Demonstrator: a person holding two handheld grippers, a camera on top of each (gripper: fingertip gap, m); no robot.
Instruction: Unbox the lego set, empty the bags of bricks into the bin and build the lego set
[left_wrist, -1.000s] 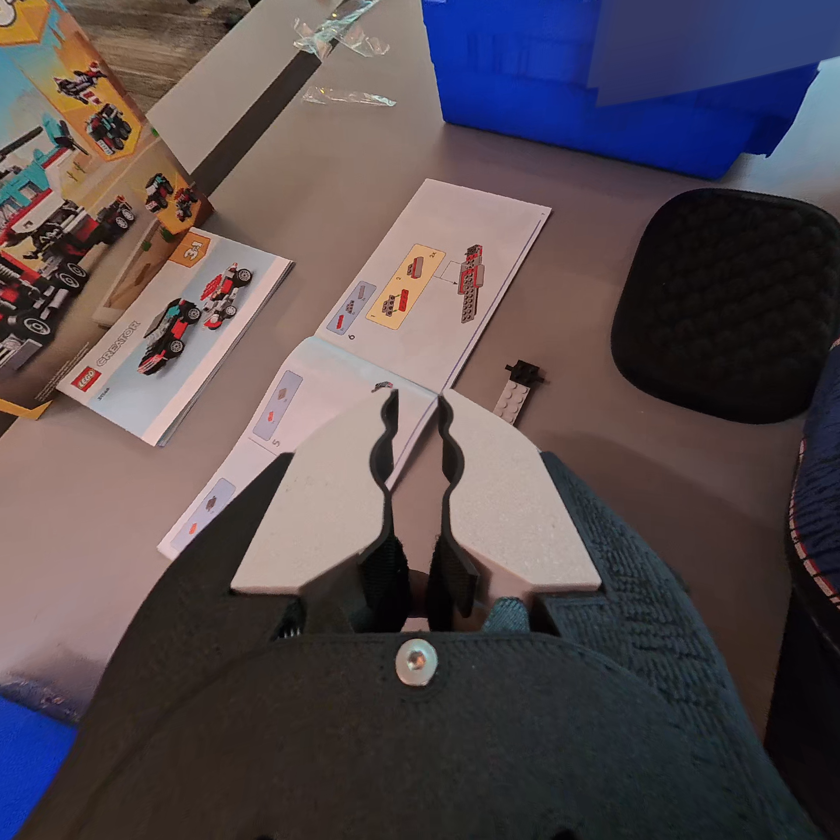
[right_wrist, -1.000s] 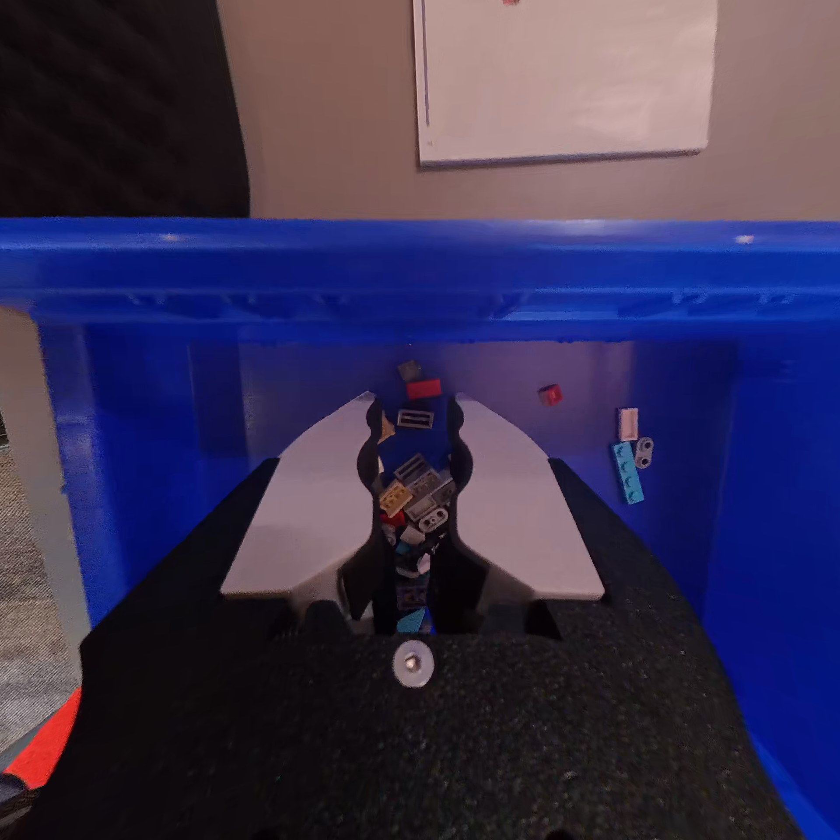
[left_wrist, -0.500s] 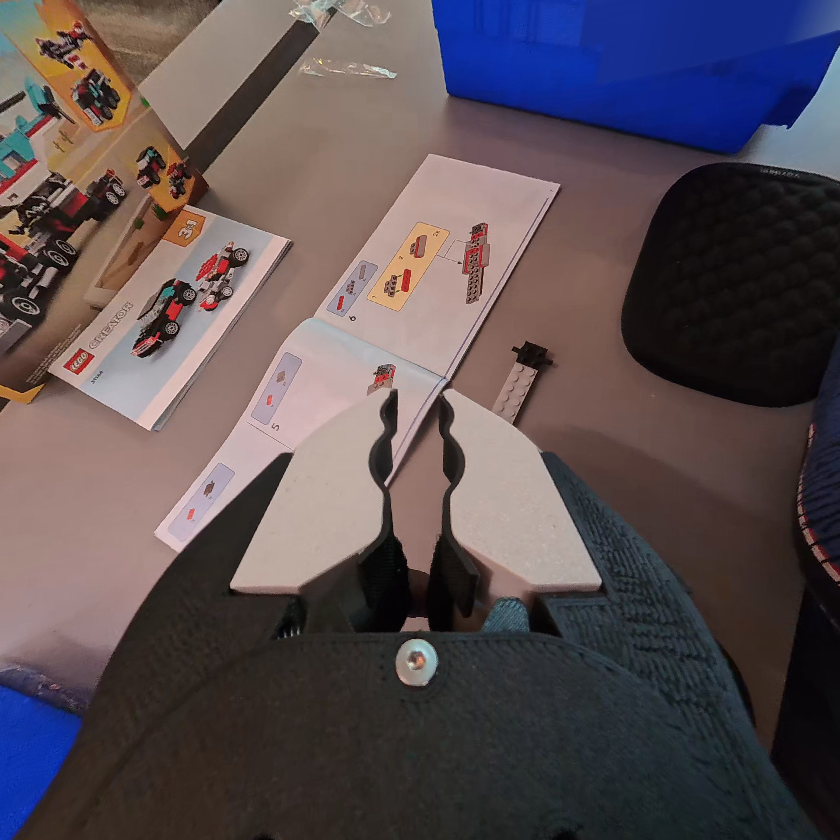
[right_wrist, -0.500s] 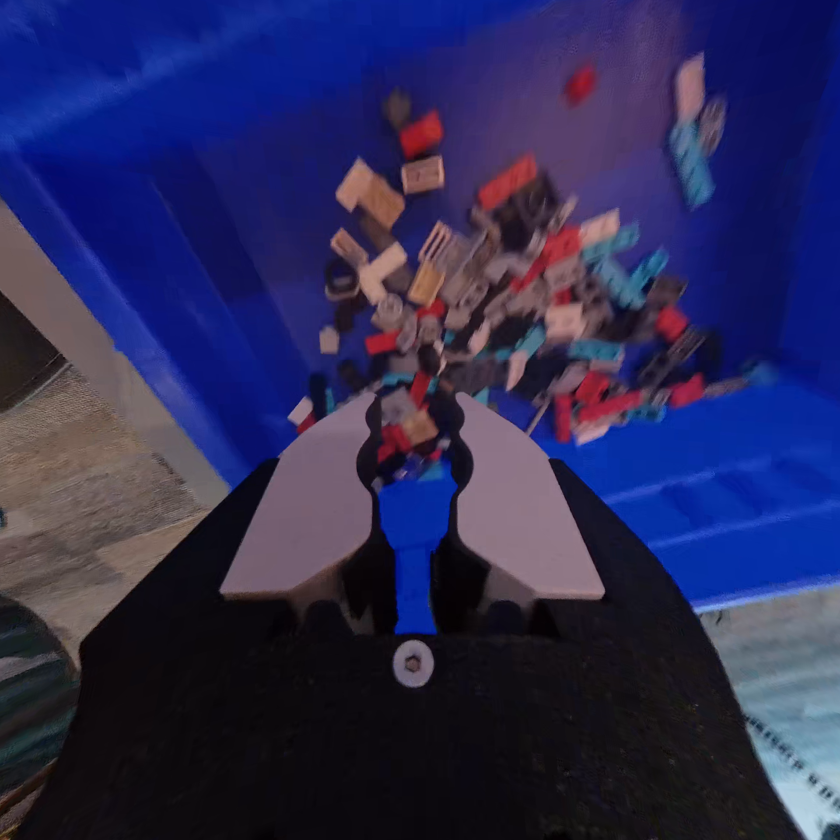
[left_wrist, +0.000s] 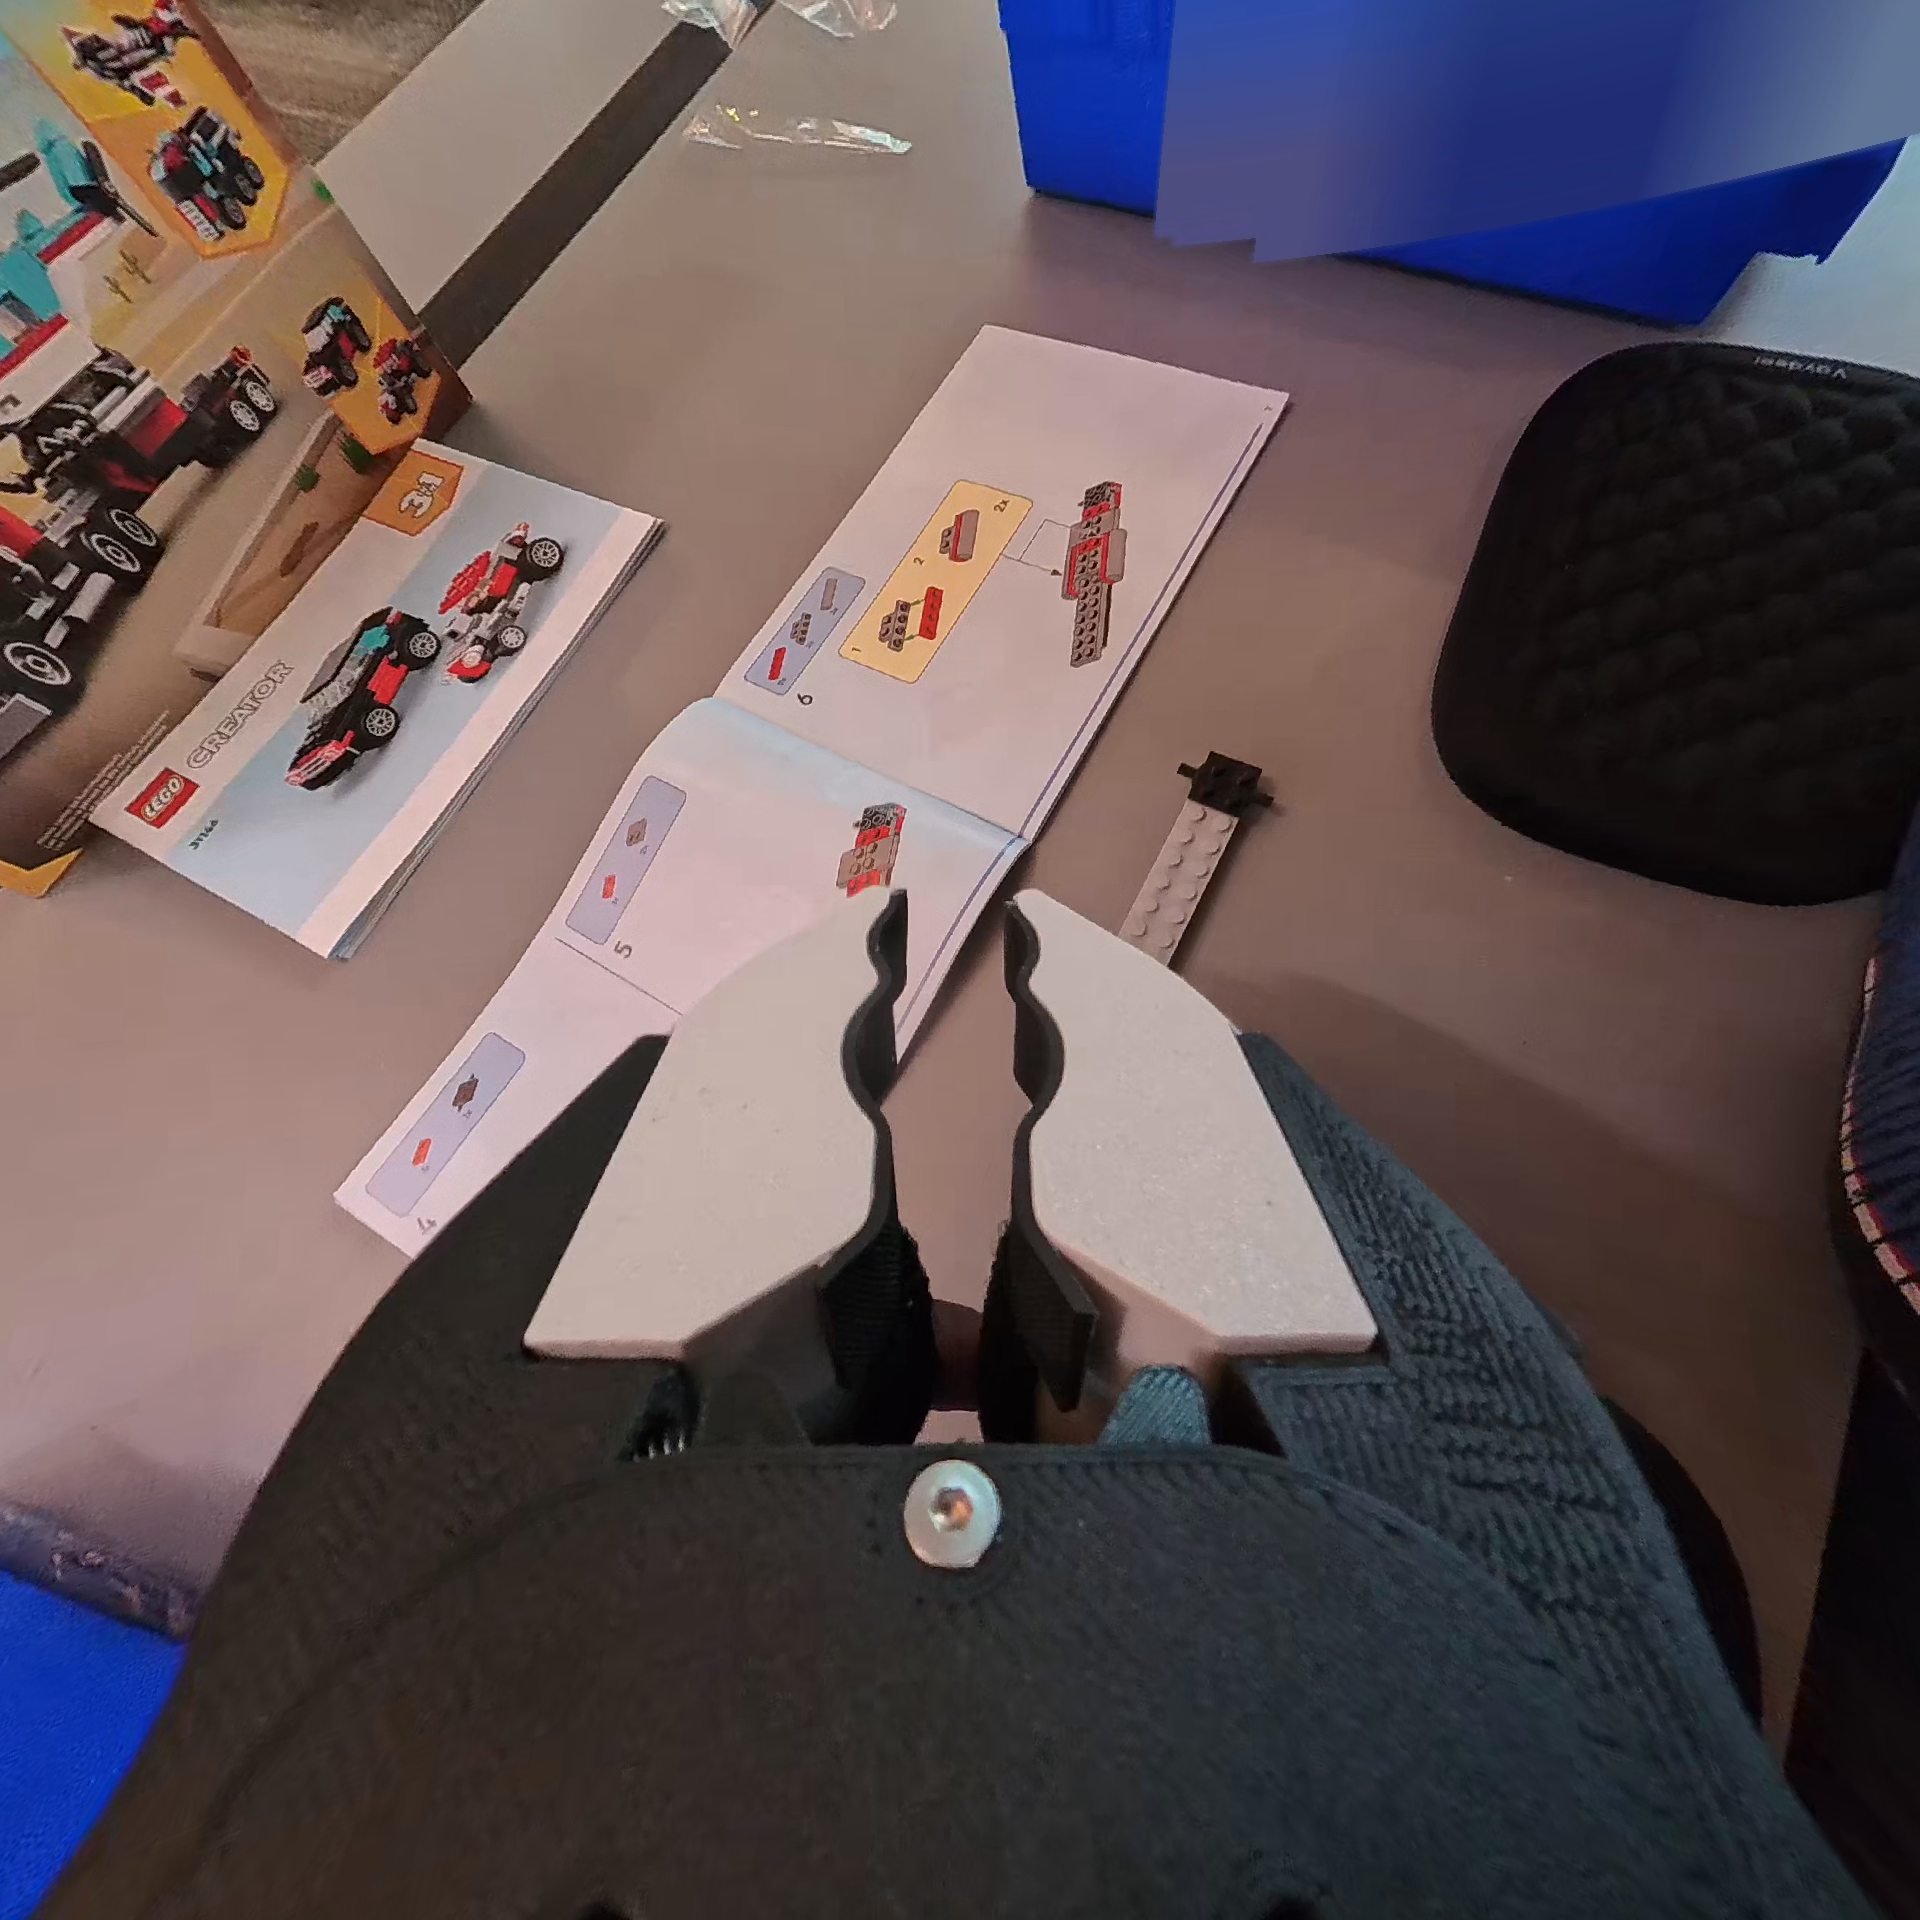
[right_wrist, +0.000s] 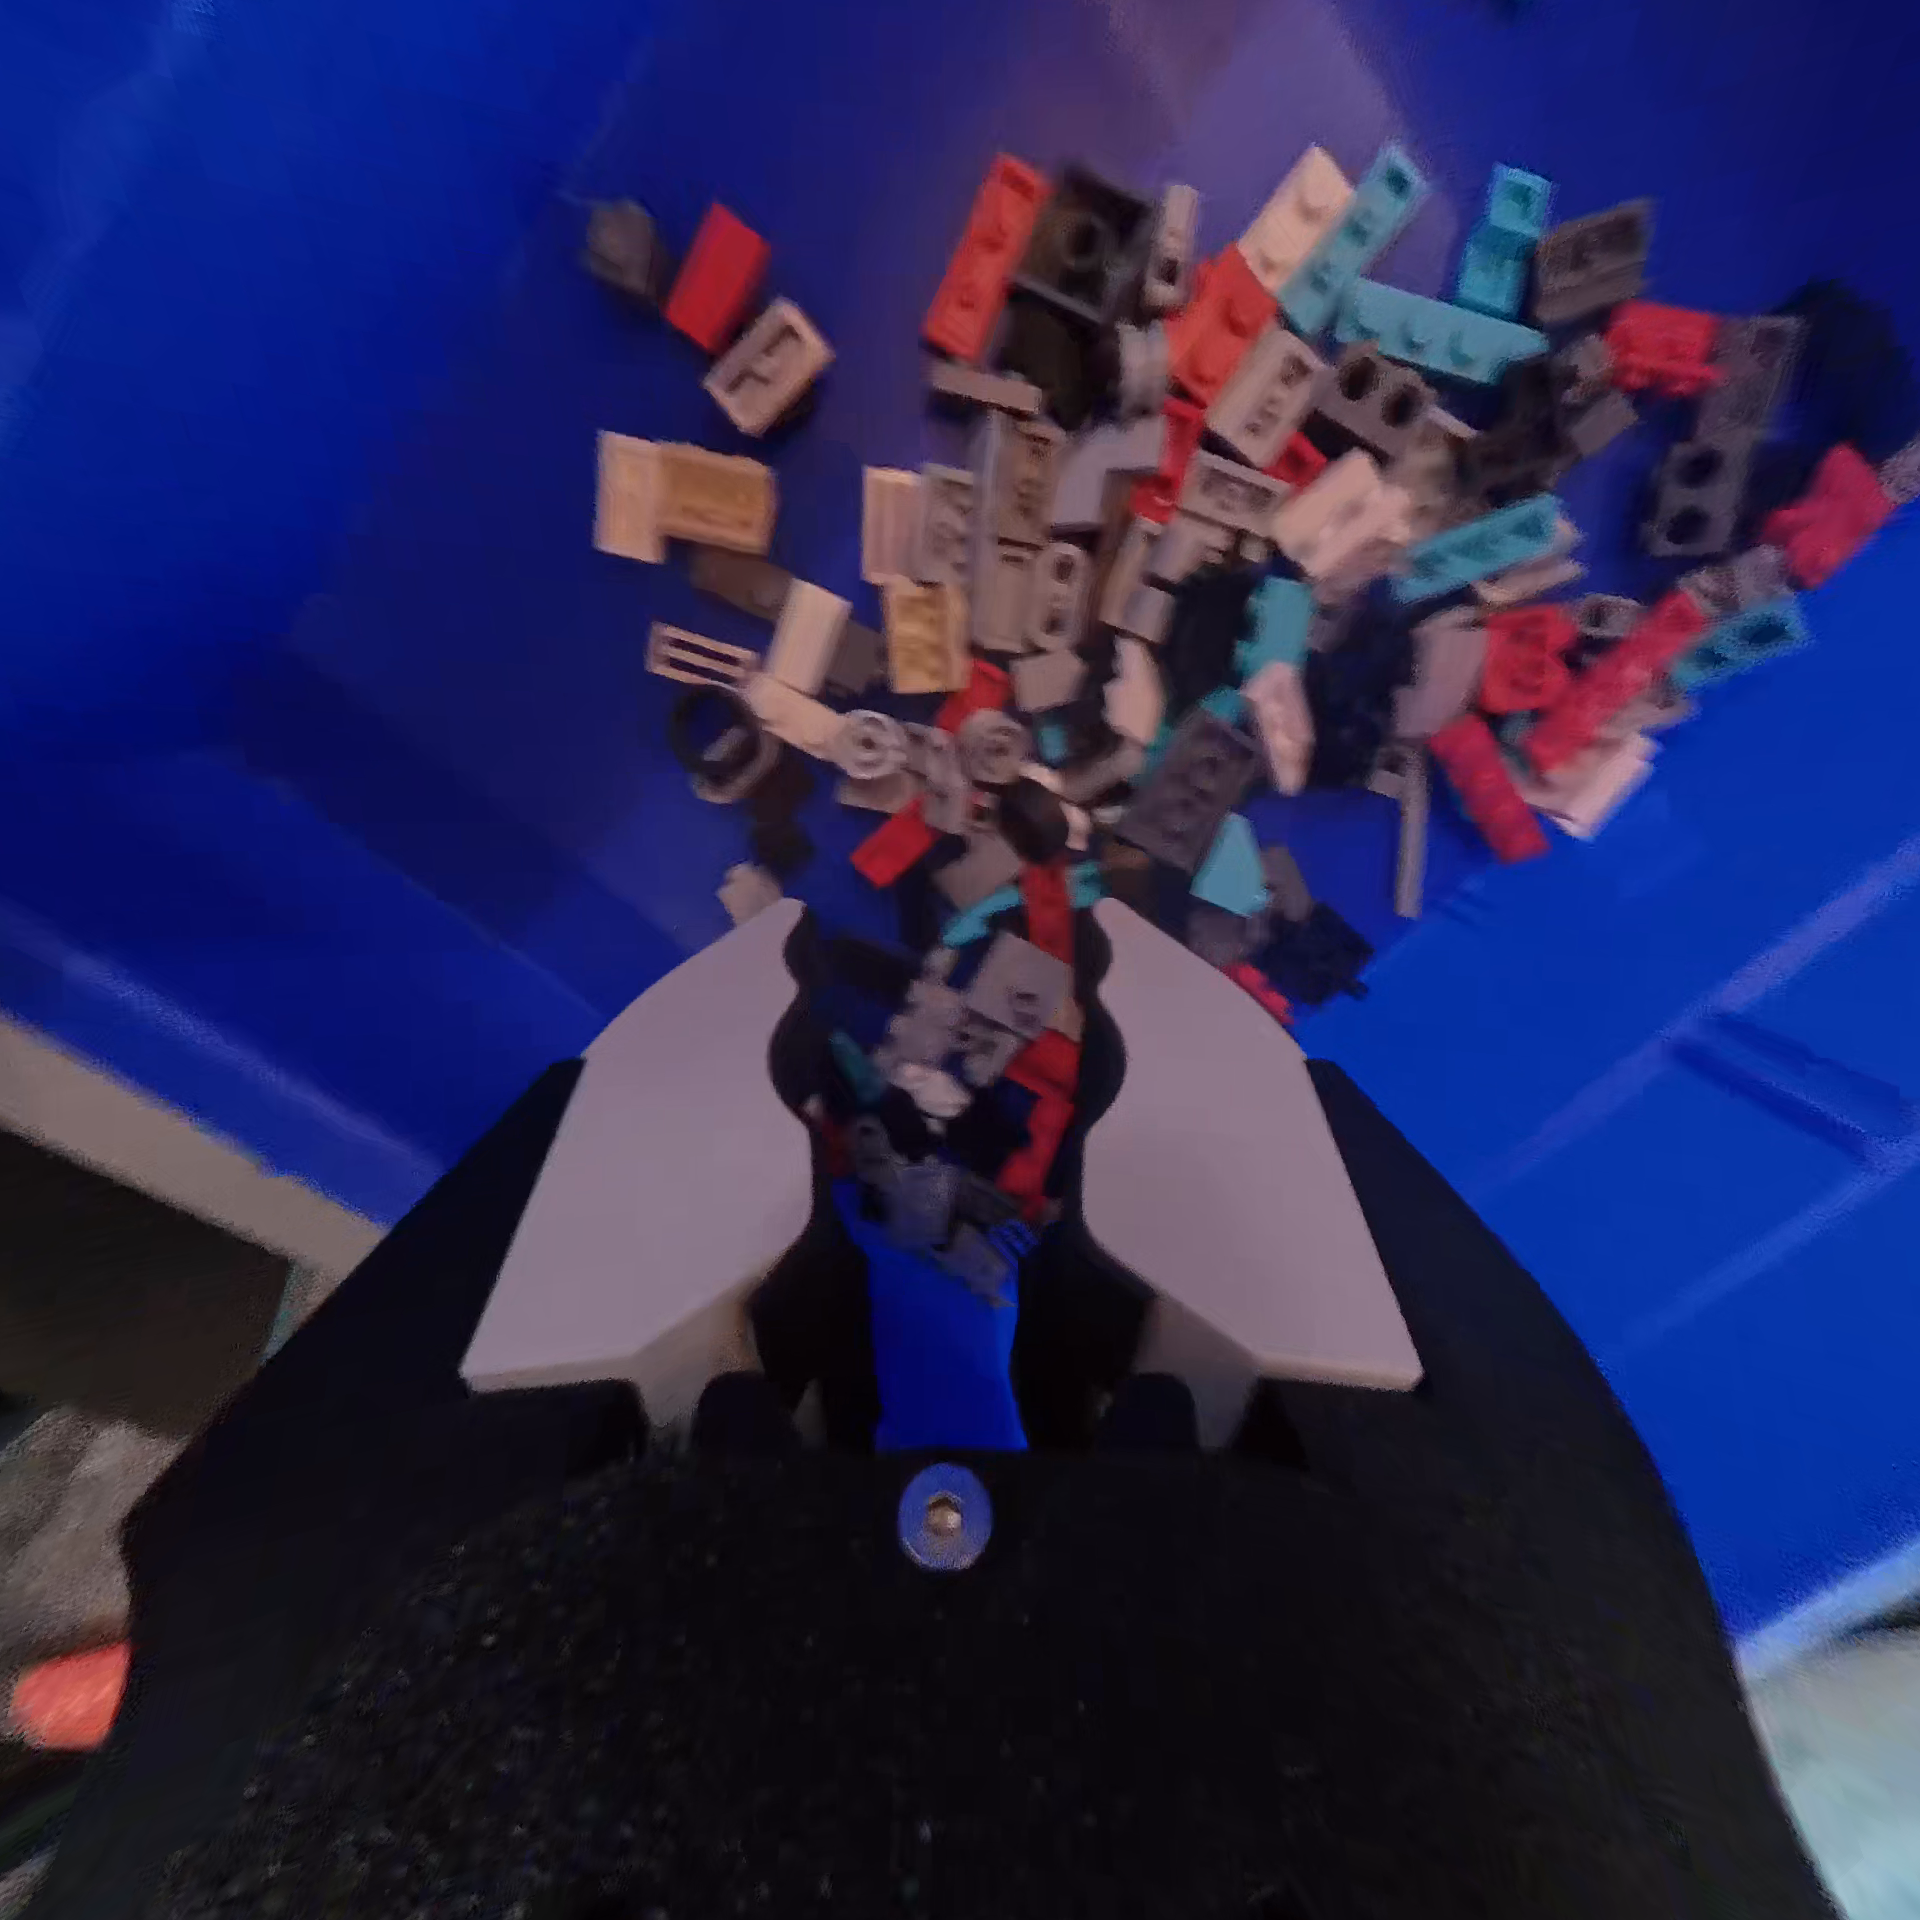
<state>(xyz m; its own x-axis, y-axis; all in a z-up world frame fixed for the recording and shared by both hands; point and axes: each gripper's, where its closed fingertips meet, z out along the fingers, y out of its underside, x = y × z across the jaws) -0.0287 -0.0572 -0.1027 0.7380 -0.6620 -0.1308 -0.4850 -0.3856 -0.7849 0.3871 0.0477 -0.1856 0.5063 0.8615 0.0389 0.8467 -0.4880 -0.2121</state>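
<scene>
In the right wrist view my right gripper (right_wrist: 948, 925) is open and empty inside the blue bin (right_wrist: 312, 520). It hangs just above a blurred pile of loose bricks (right_wrist: 1195, 571) in red, grey, teal, tan and black. In the left wrist view my left gripper (left_wrist: 956, 914) is slightly open and empty above the grey table. It is over the near edge of the open instruction booklet (left_wrist: 987, 582). A long grey plate with a black piece on its far end (left_wrist: 1195, 862) lies just right of the booklet.
A closed second booklet (left_wrist: 384, 686) and the lego box (left_wrist: 135, 364) lie at the left. The blue bin (left_wrist: 1091, 104) stands at the back. A black padded mat (left_wrist: 1683, 623) is at the right. Empty clear bags (left_wrist: 800, 130) lie at the back. My hands' fingertips stand some 45 centimetres from each other.
My right gripper has tipped down into the bin and come closer to the brick pile. My left gripper has drawn back a little, still slightly open.
</scene>
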